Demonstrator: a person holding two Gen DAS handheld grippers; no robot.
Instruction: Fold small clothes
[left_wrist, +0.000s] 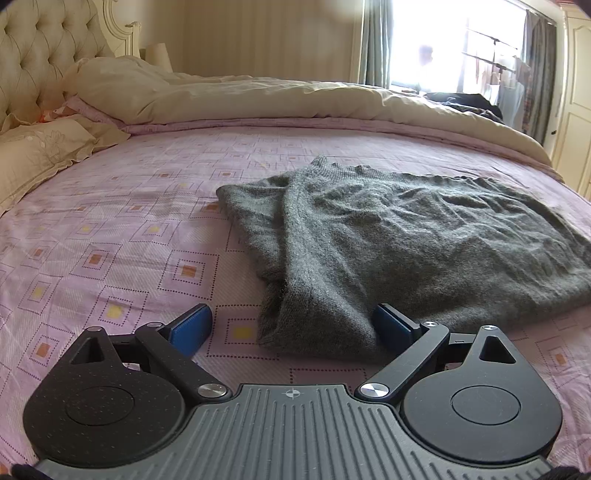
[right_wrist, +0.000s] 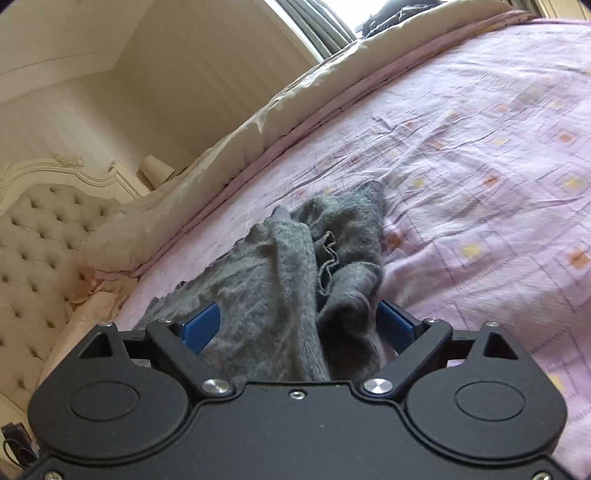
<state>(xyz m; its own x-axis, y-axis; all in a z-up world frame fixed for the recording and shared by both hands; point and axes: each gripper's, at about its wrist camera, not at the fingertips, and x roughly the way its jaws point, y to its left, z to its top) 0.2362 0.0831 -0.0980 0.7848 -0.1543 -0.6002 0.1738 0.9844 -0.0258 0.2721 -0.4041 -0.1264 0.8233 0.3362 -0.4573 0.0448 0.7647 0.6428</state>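
The left gripper (left_wrist: 291, 325) is held spread wide, with a folded sleeve end of the grey sweater (left_wrist: 406, 240) lying loose between its 2 blue pads (left_wrist: 192, 326). The right gripper (right_wrist: 299, 325) is likewise spread, and bunched knit (right_wrist: 295, 266) sits between its pads unpinched. For a clean fold, the crumpled edge is best flattened and both layers pinched close to a corner. The knit is fuzzy, soft and limp. It lies on the pink, square-printed bedsheet (left_wrist: 110, 240), near a cream duvet (left_wrist: 258, 99).
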